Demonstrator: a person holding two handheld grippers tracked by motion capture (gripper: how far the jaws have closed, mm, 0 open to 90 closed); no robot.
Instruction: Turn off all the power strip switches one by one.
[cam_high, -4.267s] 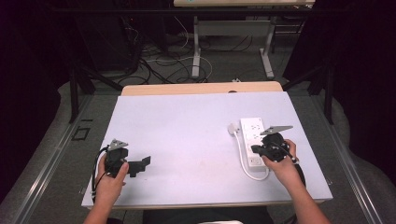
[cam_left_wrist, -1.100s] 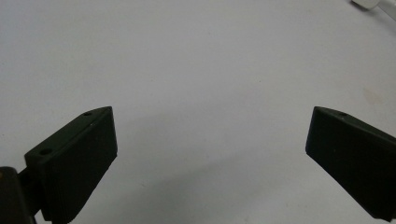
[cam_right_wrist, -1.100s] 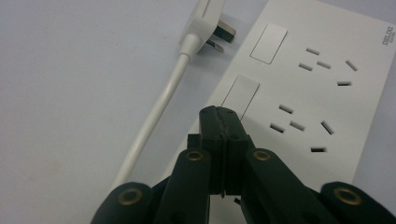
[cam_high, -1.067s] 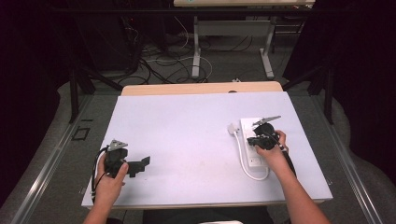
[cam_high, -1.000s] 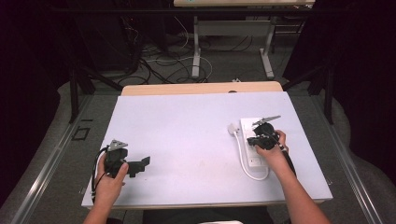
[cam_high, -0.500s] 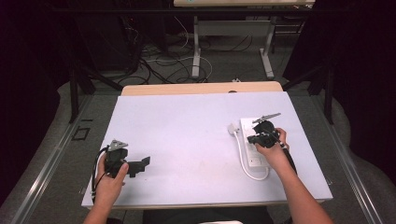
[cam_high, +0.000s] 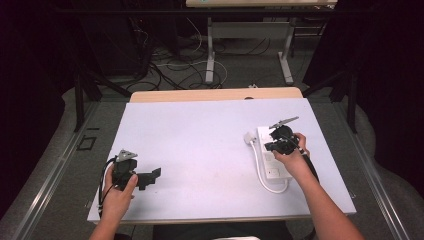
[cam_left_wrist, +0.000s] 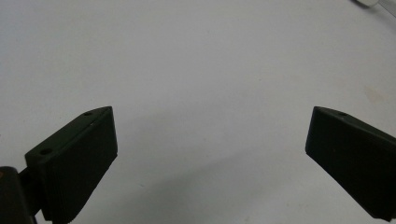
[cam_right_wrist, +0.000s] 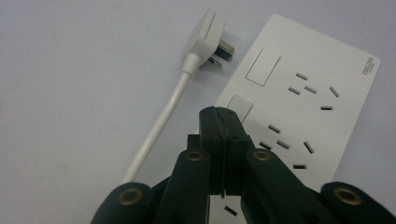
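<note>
White power strip (cam_high: 270, 157) lies on the right side of the tabletop (cam_high: 200, 140), its cord (cam_high: 261, 172) looping along its left edge and the plug (cam_right_wrist: 205, 39) resting just beside the strip's far corner. Right gripper (cam_right_wrist: 222, 119) sits over the strip, jaws pressed together with nothing between them, tips above a rocker switch (cam_right_wrist: 240, 106). Left gripper (cam_left_wrist: 210, 144) is near the front left of the tabletop, well apart from the strip, jaws spread wide over bare surface.
</note>
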